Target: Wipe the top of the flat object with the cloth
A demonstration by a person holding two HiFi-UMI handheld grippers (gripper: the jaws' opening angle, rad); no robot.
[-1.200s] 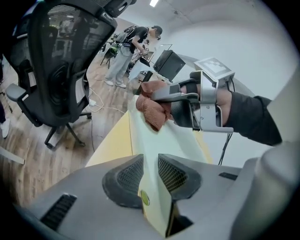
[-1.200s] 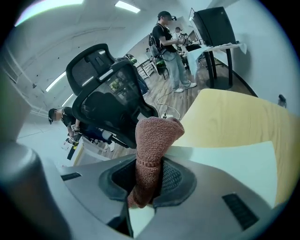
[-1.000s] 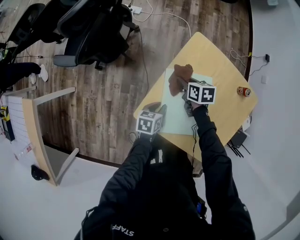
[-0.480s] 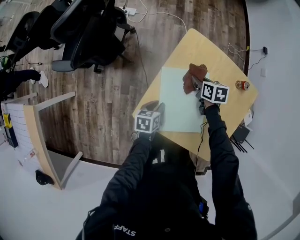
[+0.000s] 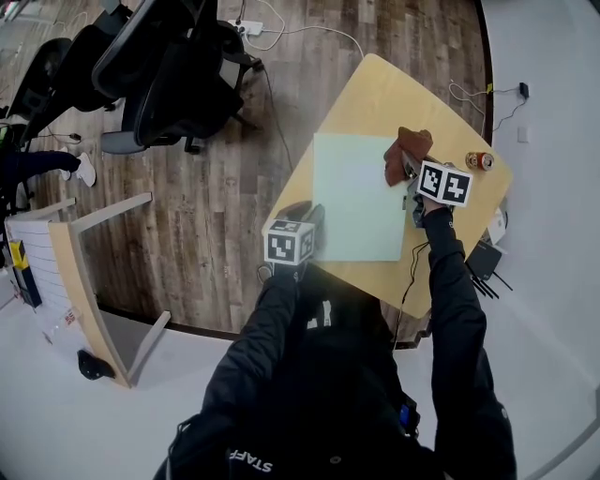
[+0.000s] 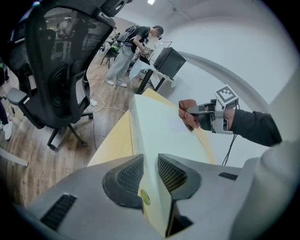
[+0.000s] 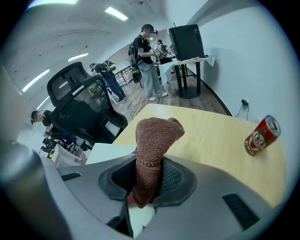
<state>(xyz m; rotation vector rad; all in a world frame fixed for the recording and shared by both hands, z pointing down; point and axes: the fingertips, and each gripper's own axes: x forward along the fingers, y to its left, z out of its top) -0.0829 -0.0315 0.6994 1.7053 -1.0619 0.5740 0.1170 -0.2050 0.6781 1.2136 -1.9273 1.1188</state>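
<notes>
A dark wood-plank floor [image 5: 216, 216] meets a smooth pale grey floor [image 5: 553, 309] along a curved edge. A light wooden table with rounded corners [image 5: 375, 89] stands by that edge, near black mesh office chairs [image 5: 169, 75]. Plain white walls [image 7: 243, 51] and long ceiling strip lights [image 7: 116, 13] show beyond.

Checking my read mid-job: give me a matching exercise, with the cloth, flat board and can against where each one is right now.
Things:
1. cloth
2. flat board
3. can

Places:
A. clamped at its near edge by the left gripper
B. on the bare table, apart from the board
C. pinched in the right gripper

Pairs: 1-C, 2-A, 3-B.
</notes>
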